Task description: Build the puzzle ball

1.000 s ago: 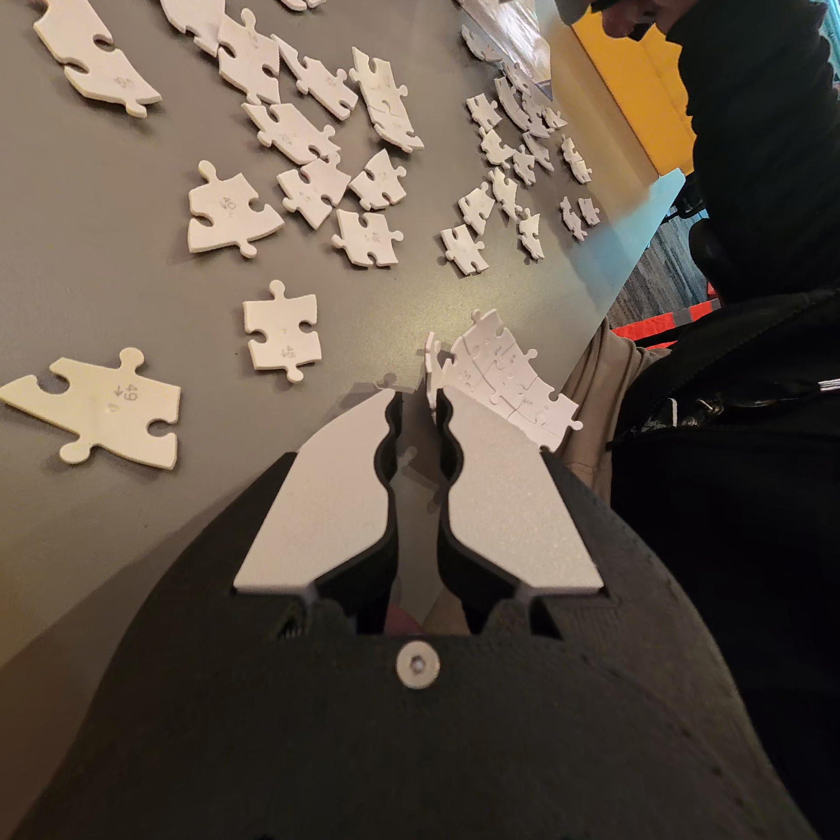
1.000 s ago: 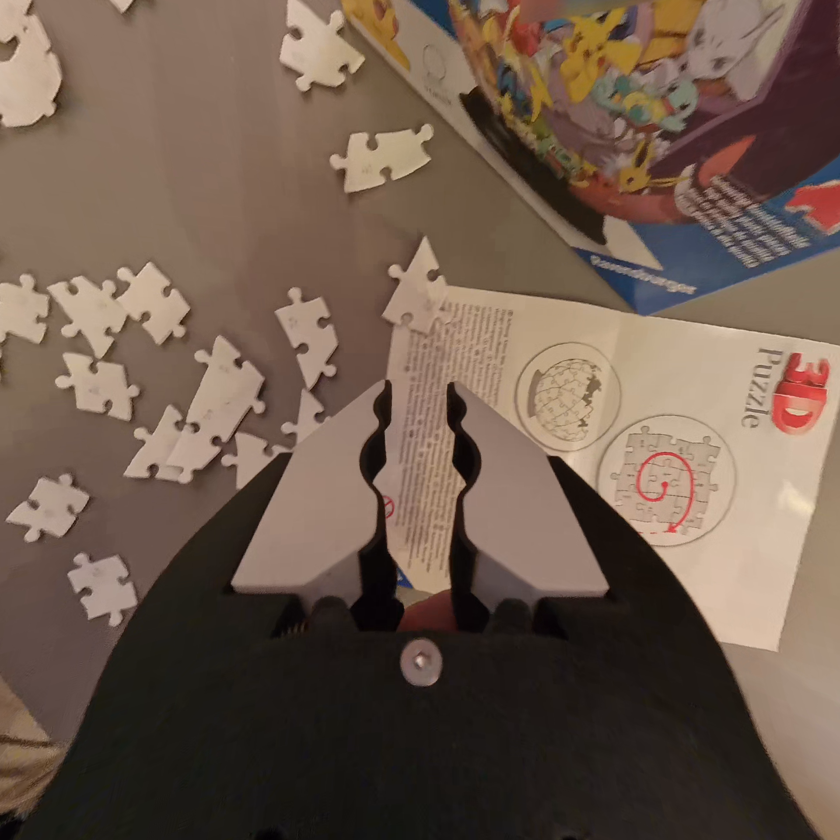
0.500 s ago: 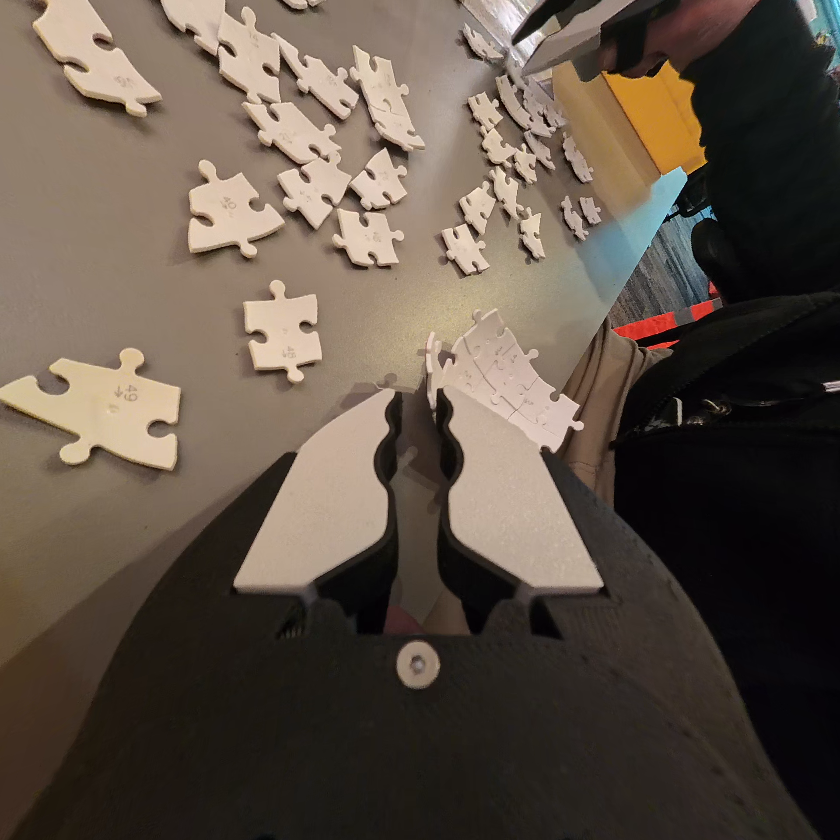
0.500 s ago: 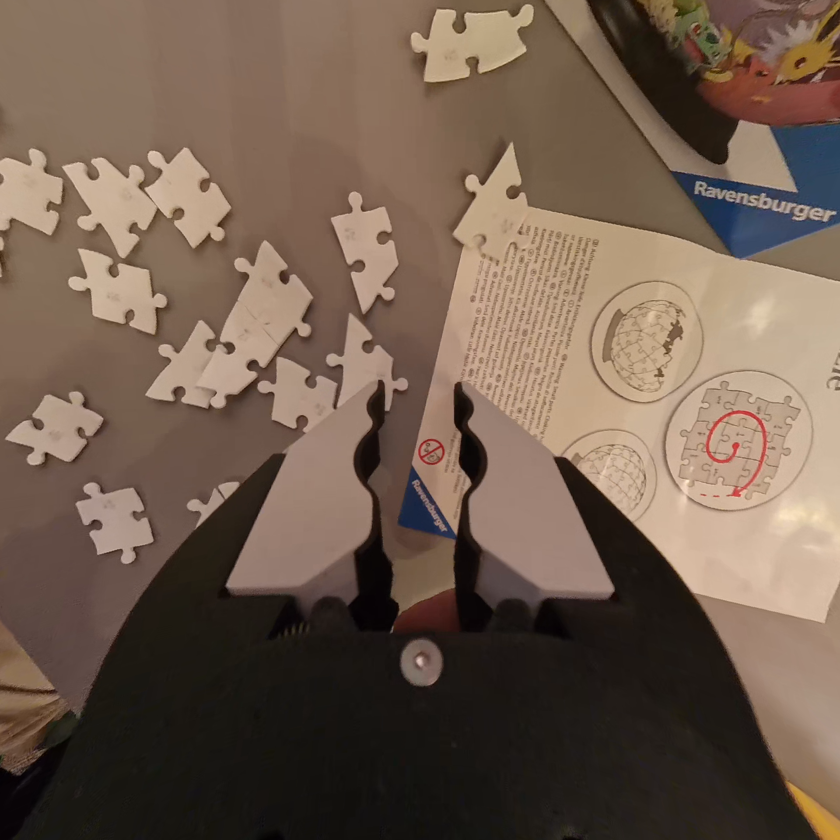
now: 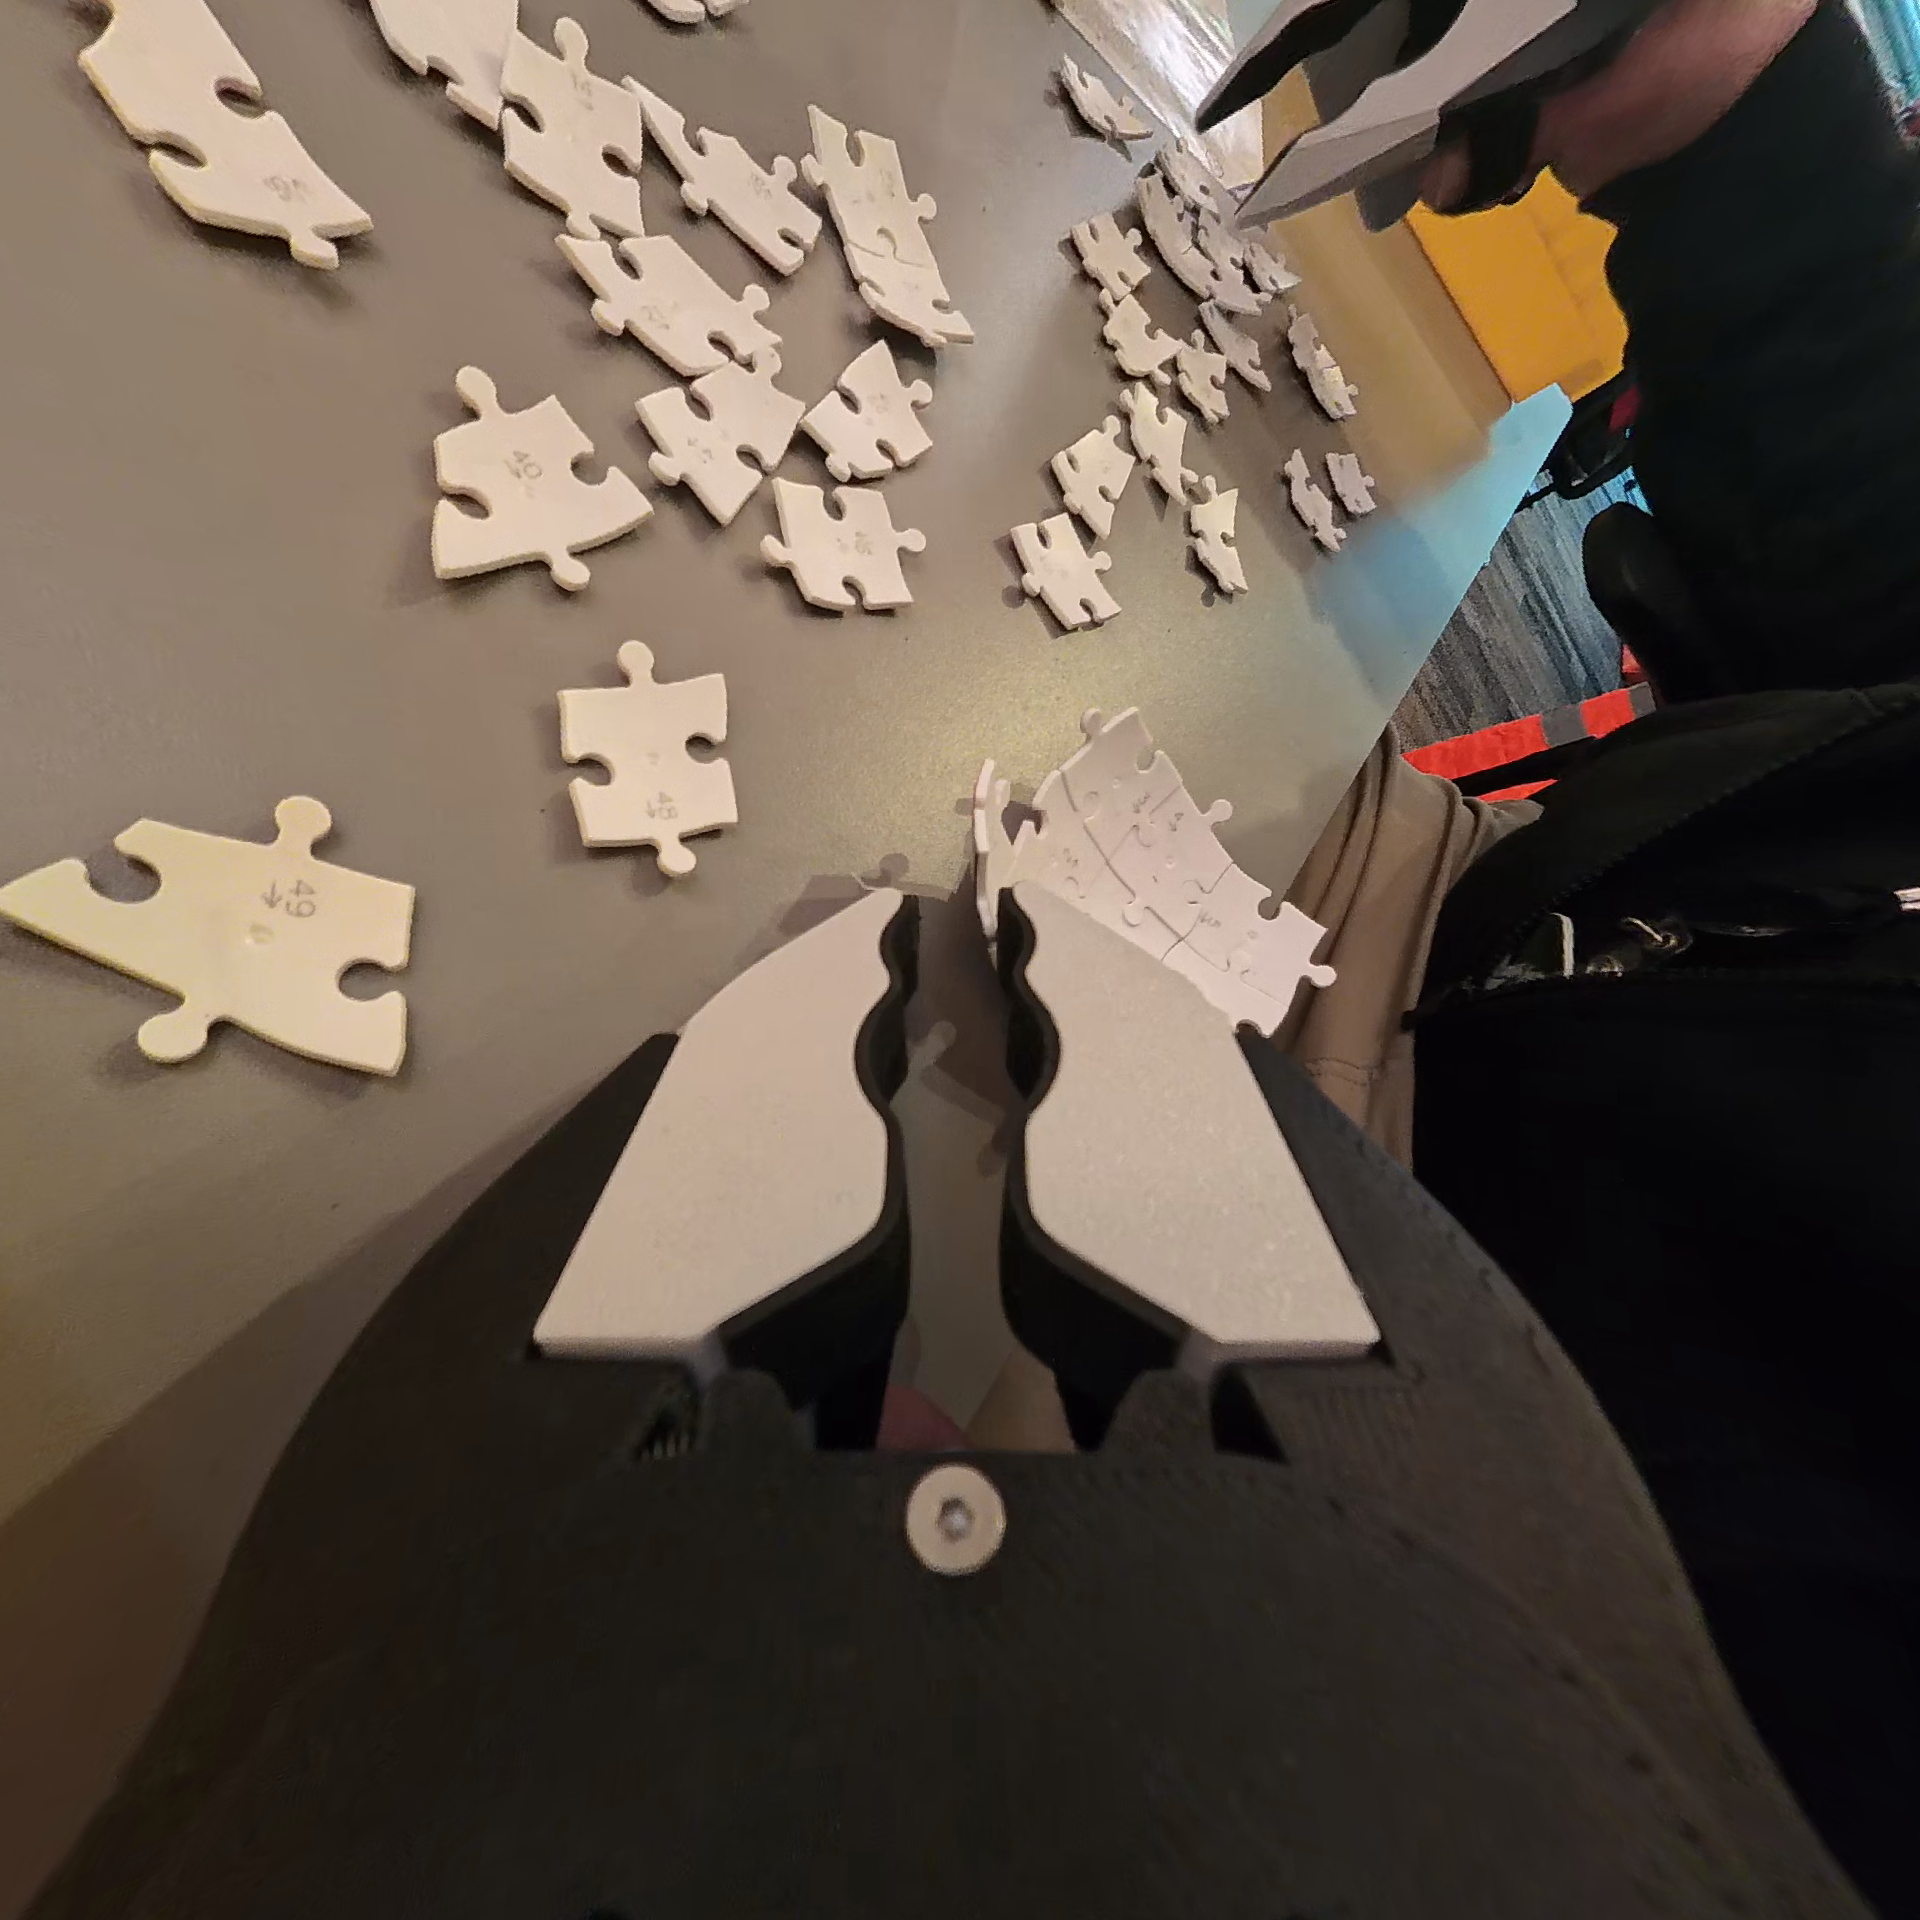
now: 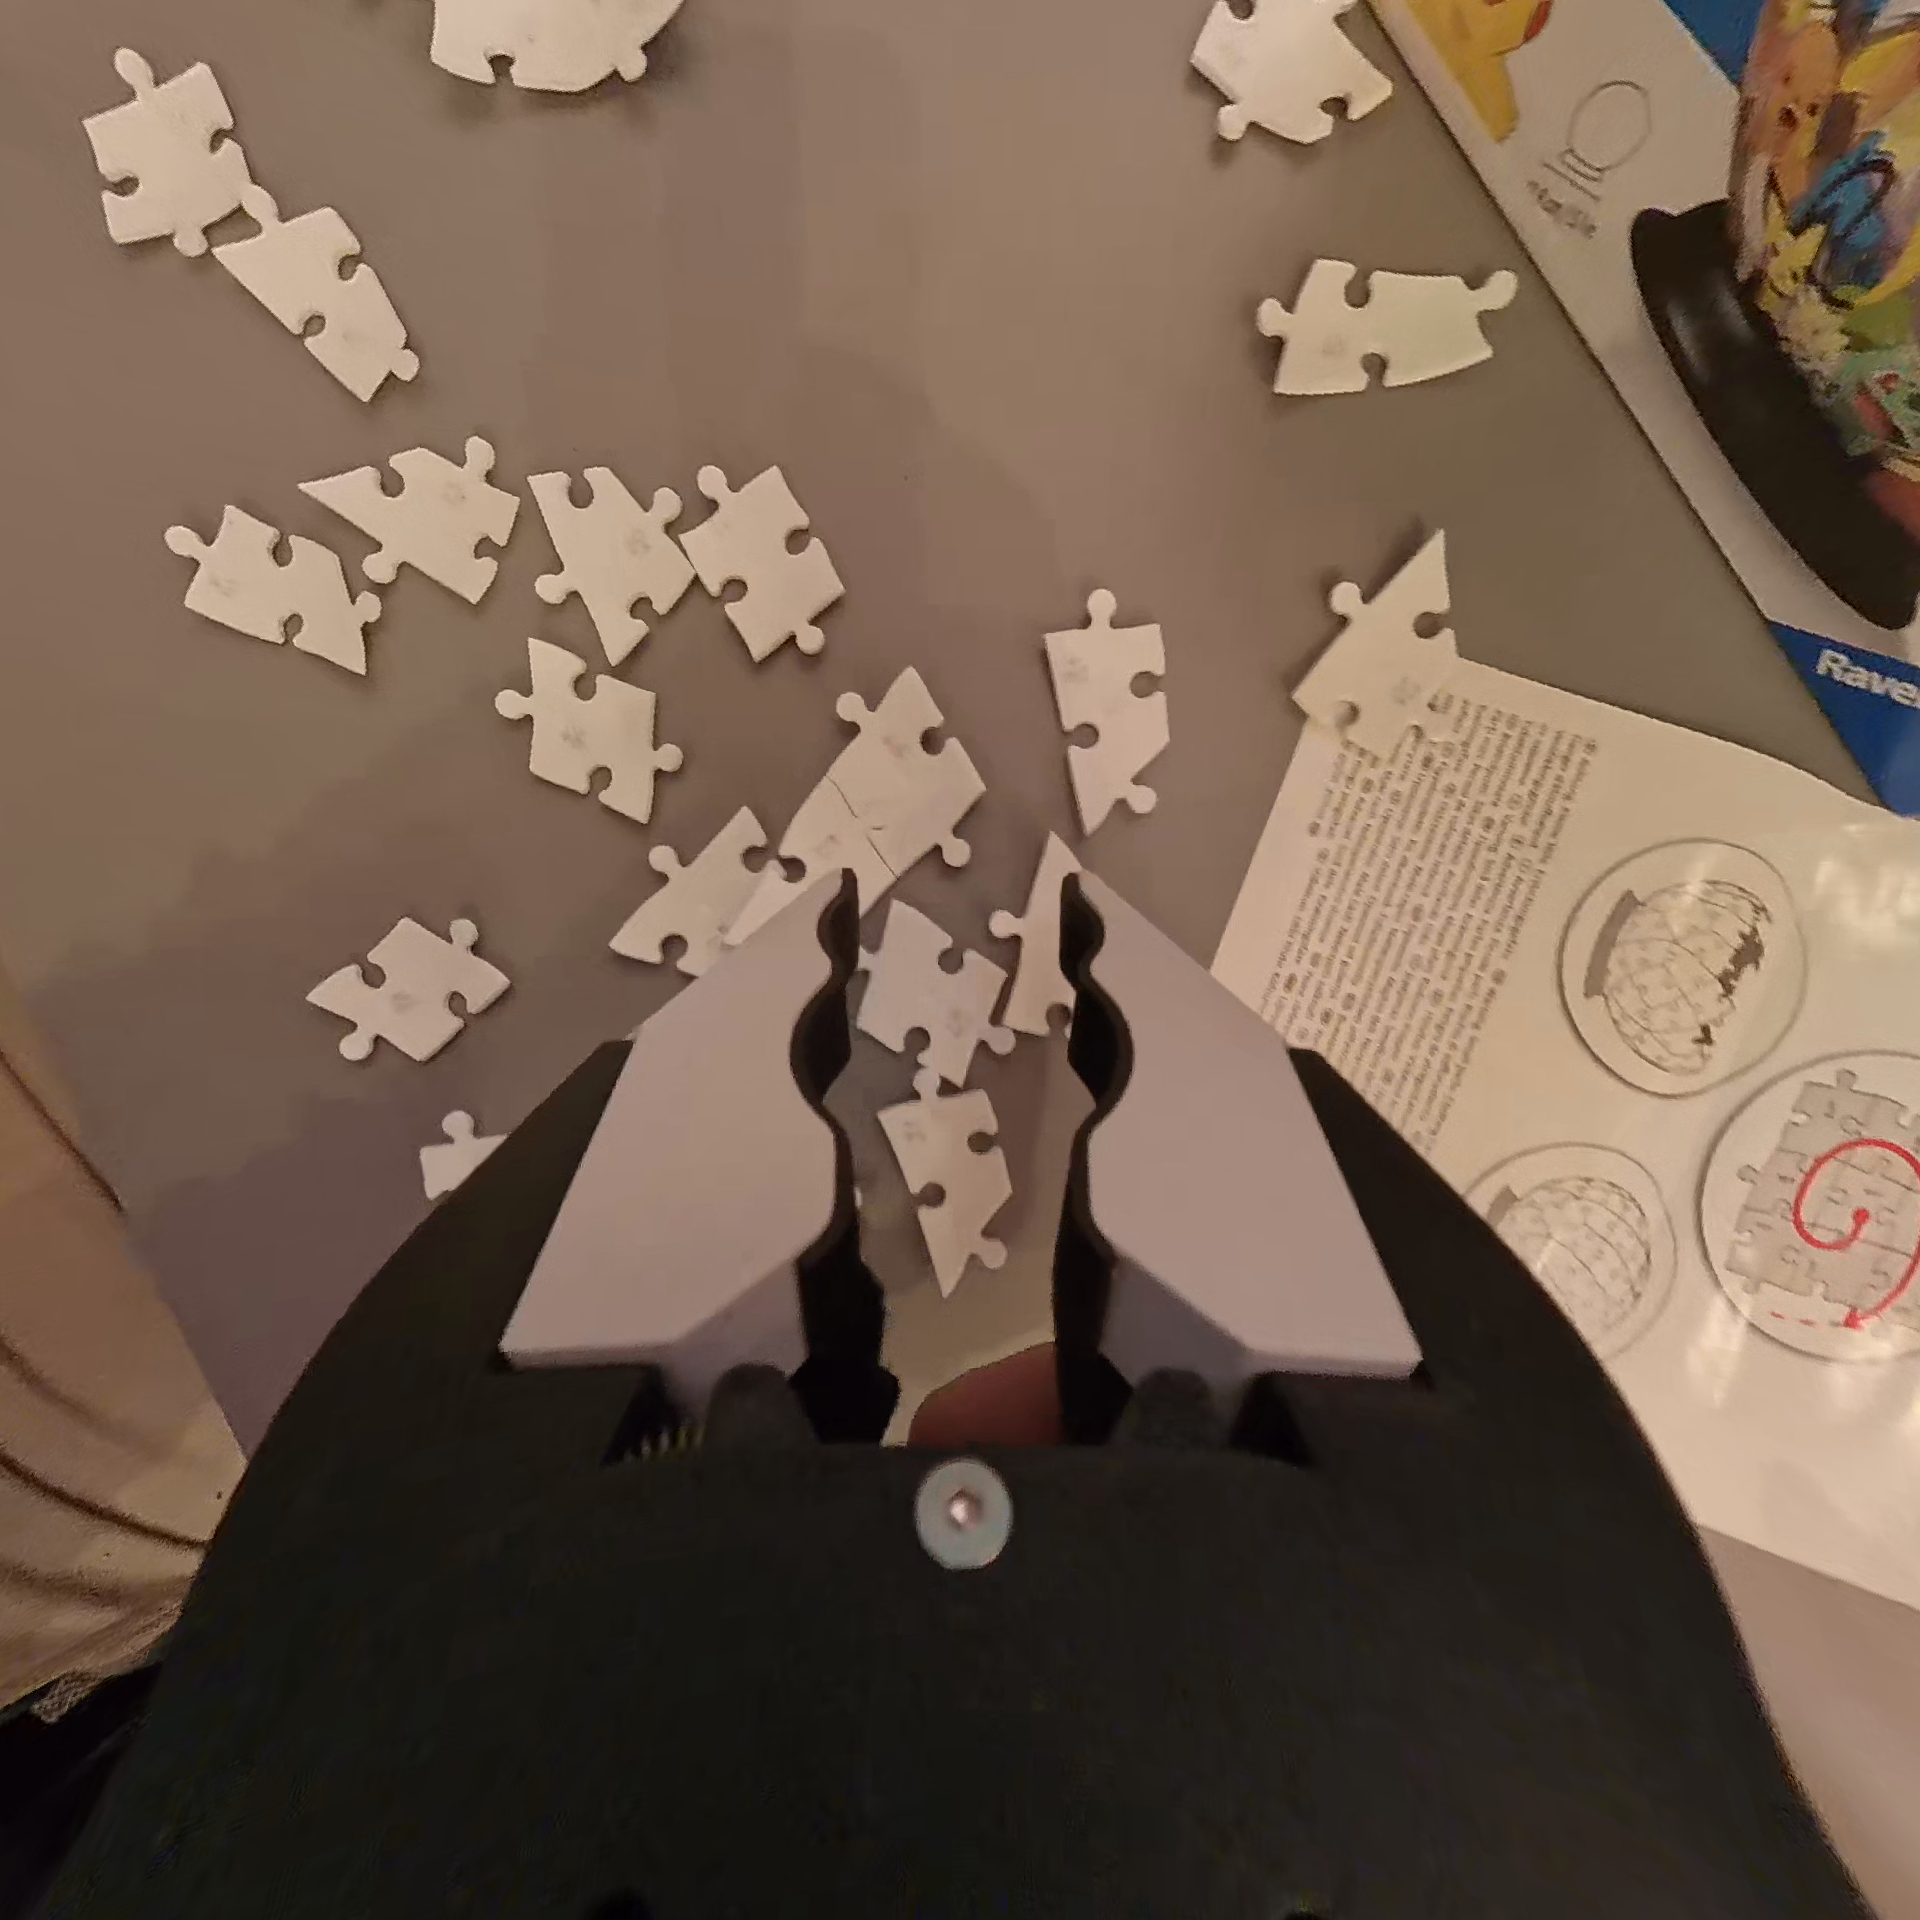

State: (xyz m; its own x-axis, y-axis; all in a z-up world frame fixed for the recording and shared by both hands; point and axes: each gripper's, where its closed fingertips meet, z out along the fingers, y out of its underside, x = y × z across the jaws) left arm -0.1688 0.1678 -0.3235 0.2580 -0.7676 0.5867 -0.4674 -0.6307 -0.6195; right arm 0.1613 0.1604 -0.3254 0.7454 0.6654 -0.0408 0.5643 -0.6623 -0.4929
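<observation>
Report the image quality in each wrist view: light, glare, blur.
Left wrist view: warm, dim light, sharp loose pieces, a pale sheen on the table near the joined curved section. Right wrist view: softer, slightly motion-blurred; glare washes the instruction sheet.

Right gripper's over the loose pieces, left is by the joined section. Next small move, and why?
Probably lower the right gripper onto the loose piece framed between its tips and close. It is open, empty and above the table, while the left gripper waits empty beside the joined section, which needs another piece.
</observation>
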